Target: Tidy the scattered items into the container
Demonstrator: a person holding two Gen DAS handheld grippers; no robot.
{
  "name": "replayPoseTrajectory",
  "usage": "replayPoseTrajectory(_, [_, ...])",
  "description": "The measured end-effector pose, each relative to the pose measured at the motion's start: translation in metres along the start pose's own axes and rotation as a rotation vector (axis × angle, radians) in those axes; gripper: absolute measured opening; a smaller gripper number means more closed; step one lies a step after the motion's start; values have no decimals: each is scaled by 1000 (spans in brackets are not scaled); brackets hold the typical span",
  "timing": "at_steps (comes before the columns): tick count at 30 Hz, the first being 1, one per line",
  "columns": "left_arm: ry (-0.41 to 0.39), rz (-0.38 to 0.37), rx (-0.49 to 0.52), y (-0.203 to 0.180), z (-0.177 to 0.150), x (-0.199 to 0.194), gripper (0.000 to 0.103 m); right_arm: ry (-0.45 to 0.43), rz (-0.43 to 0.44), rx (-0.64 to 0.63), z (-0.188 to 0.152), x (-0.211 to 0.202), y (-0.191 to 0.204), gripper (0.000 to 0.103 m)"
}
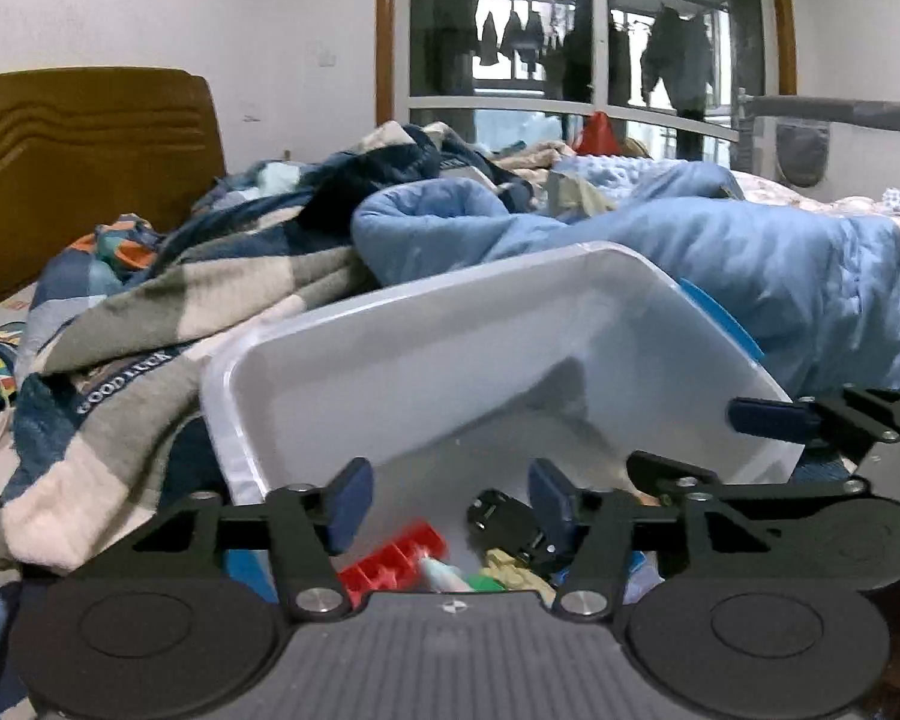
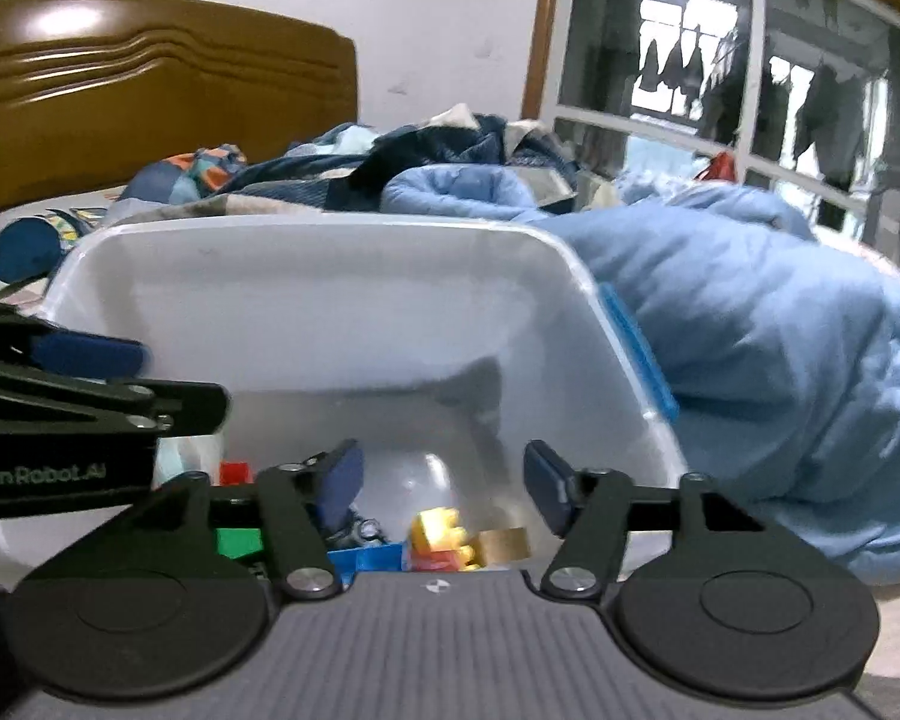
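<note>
- A wooden headboard [image 2: 150, 78] stands at the left end of the bed, against a pale wall.
- A crumpled checked blanket [image 1: 168, 312] in navy, grey and cream lies heaped on the bed, just left of the container.
- The left gripper [image 1: 444, 498] hovers over the near edge of the container, its blue-padded jaws well apart and holding nothing.
- The white plastic container [image 1: 450, 348] sits on the bed among the bedding, near the bed's front edge, tilted with its open top facing the viewer. A blue latch [image 2: 636, 348] shows on its right wall.
- Inside, at the bottom, lie a red toy brick [image 1: 390, 561], a black toy part [image 1: 504, 519], a green block [image 2: 237, 542], a blue block [image 2: 366, 558] and a yellow-and-red brick figure [image 2: 441, 537].
- The right gripper [image 2: 444, 495] hangs over the container's near edge, beside the left one, its jaws also wide apart and empty.
- A light blue quilt [image 2: 780, 348] is bunched up against the container's right wall and spreads toward the right side of the bed.
- A large window [image 1: 582, 42] with a wooden frame fills the far right wall; dark clothes hang on a line beyond the glass.
</note>
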State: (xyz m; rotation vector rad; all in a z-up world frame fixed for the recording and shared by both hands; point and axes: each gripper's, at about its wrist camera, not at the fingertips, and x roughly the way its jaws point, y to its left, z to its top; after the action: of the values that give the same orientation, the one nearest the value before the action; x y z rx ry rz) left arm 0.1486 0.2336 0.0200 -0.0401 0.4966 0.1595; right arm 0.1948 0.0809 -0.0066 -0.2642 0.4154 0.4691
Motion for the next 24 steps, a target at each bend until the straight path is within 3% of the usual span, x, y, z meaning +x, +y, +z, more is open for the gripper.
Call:
replayPoseTrajectory(4, [-4,10,-28,3,2,-10,74,-6,-9,14,3,-7,-6,85])
replayPoseTrajectory(12, [-55,62,57,-16,16,-38,78,26,-41,-10,18,-30,-16,96])
replayPoseTrajectory(15, [-100,131,137,-32,21,-51,82,84,-49,-16,23,-38,-22,103])
replayPoseTrajectory(18, [-166,194,173,-47,24,-65,86,144,-52,-29,24,-46,-26,103])
replayPoseTrajectory(21, [-182,280,195,-62,25,-72,88,189,-58,-52,23,-51,-29,103])
replayPoseTrajectory(24, [-122,211,236,-71,29,-68,89,236,-42,-67,22,-52,-32,103])
